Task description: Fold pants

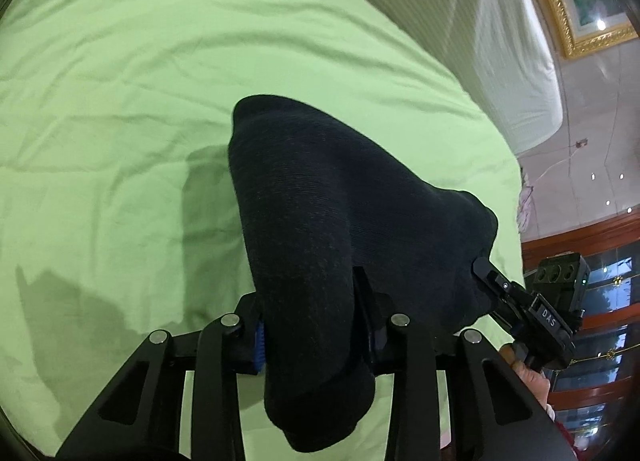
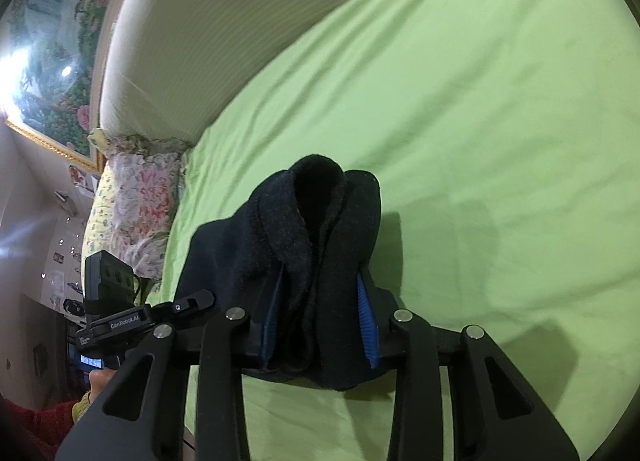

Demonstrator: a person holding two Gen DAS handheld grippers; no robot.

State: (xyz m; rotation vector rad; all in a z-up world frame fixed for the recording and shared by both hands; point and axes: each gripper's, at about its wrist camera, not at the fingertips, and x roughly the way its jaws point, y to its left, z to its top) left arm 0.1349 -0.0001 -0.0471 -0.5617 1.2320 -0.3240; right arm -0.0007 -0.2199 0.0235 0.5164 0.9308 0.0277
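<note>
Both grippers' jaws pinch pants (dark, bunched).

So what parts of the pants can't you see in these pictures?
- Left wrist view: the black pants drape over the left gripper, hiding its fingertips and the pants' underside.
- Right wrist view: bunched folds in the right gripper hide the legs and waistband.
- Both views: how many folds are done is unclear; green bedsheet runs past the edges.
</note>
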